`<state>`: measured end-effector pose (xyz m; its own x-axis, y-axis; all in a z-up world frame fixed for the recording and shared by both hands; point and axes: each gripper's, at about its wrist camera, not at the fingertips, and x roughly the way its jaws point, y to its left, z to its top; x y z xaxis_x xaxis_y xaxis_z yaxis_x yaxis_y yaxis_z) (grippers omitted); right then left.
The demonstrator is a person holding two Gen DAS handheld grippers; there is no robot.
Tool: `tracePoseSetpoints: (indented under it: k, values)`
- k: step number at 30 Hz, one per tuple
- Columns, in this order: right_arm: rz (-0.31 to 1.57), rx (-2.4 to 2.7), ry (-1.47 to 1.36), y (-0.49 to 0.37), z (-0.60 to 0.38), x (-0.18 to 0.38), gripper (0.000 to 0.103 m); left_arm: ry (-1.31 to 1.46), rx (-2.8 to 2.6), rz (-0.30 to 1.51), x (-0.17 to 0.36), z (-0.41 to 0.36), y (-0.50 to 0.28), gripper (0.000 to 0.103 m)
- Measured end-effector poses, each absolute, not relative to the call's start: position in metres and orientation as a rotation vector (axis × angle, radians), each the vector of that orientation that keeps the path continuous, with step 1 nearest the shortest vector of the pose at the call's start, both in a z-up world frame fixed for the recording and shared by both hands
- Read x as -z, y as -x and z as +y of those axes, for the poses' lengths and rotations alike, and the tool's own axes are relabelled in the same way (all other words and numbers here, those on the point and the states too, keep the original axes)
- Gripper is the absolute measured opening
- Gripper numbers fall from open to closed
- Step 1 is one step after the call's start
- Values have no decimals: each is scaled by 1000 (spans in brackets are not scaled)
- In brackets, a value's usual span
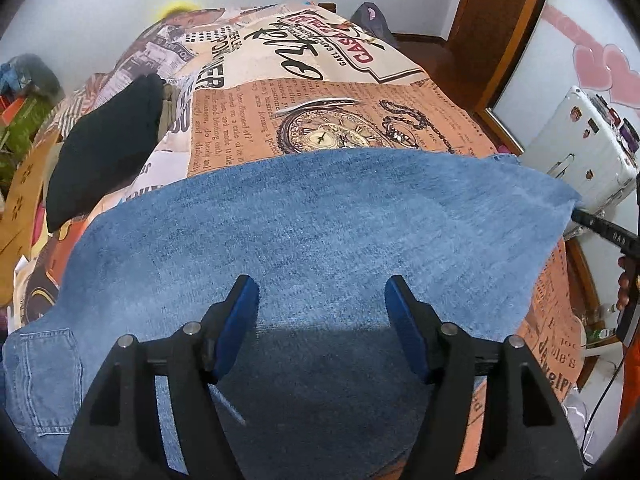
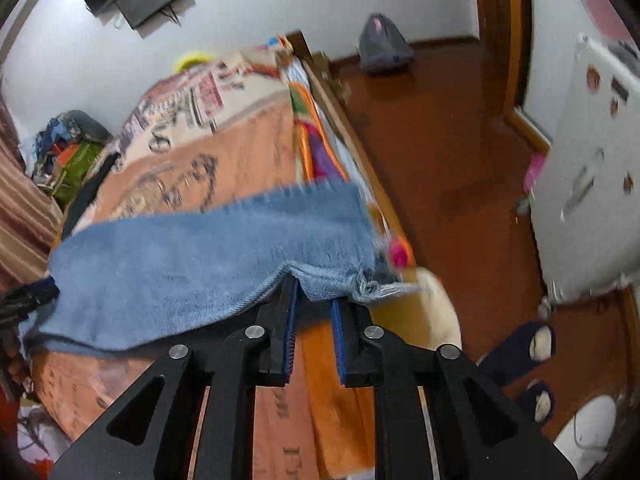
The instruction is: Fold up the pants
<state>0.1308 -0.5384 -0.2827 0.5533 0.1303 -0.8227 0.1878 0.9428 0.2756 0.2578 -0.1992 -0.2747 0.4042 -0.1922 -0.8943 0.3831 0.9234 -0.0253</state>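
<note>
A bed [image 1: 340, 92] under a printed newspaper-pattern blanket [image 1: 248, 120] fills the room, and blue denim pants [image 1: 304, 224] lie spread across its near end, a back pocket showing at one side. The left gripper [image 1: 322, 300] hangs over the denim with its blue-padded jaws wide apart and nothing between them. At the frayed hem, the right gripper [image 2: 314, 292] has its jaws slightly parted, the cloth draped over its tips.
</note>
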Motion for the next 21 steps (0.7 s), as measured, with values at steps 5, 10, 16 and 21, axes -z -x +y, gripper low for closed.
tracePoseSetpoints:
  k: [5, 10, 16, 21]
  values:
    - [1011, 93, -353, -114, -560, 288, 16, -193, 359, 1102, 271, -200, -263, 68]
    - [972, 132, -368, -129, -578, 277, 36, -197, 357, 1058, 257, -212, -275, 68]
    - [976, 60, -352, -173, -568, 284, 51, -228, 364, 1058, 260, -234, -288, 68]
    - [1067, -6, -404, -197, -567, 309, 51, -245, 369, 1104, 279, -246, -294, 68]
